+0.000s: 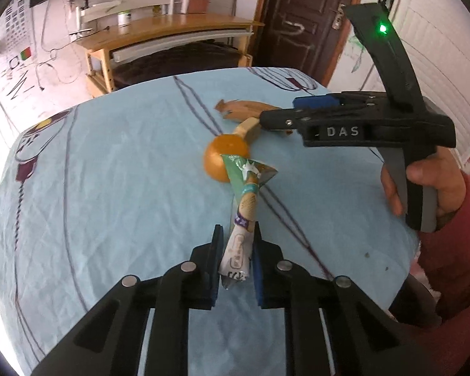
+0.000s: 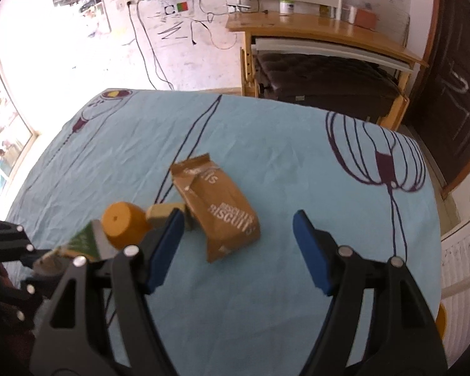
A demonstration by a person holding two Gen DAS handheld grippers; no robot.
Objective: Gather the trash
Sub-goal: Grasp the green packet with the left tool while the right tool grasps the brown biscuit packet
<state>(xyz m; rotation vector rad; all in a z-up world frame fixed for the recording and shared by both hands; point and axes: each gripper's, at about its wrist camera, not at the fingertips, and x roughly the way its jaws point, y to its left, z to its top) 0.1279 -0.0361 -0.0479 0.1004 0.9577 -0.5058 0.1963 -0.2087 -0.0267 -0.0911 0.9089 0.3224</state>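
A long green and white snack wrapper [image 1: 246,194] lies on the blue sheet [image 1: 109,188], its far end against an orange cup [image 1: 222,156] that lies on its side. My left gripper [image 1: 236,241] is shut on the wrapper's near end, both pads pressing it. Behind the cup are a small wooden block [image 1: 249,128] and a brown biscuit bag [image 1: 244,108]. In the right wrist view my right gripper [image 2: 238,219] stands open just above the biscuit bag [image 2: 222,210], with the block [image 2: 164,213], cup [image 2: 123,225] and wrapper [image 2: 84,241] to its left. My left gripper [image 2: 39,264] shows at the left edge.
A hand in a red sleeve [image 1: 429,181] holds the right gripper [image 1: 285,109]. Beyond the sheet's far edge stand a wooden desk [image 1: 172,28] and a dark door [image 1: 307,15]. A white radiator [image 2: 463,250] is close to the sheet's right edge.
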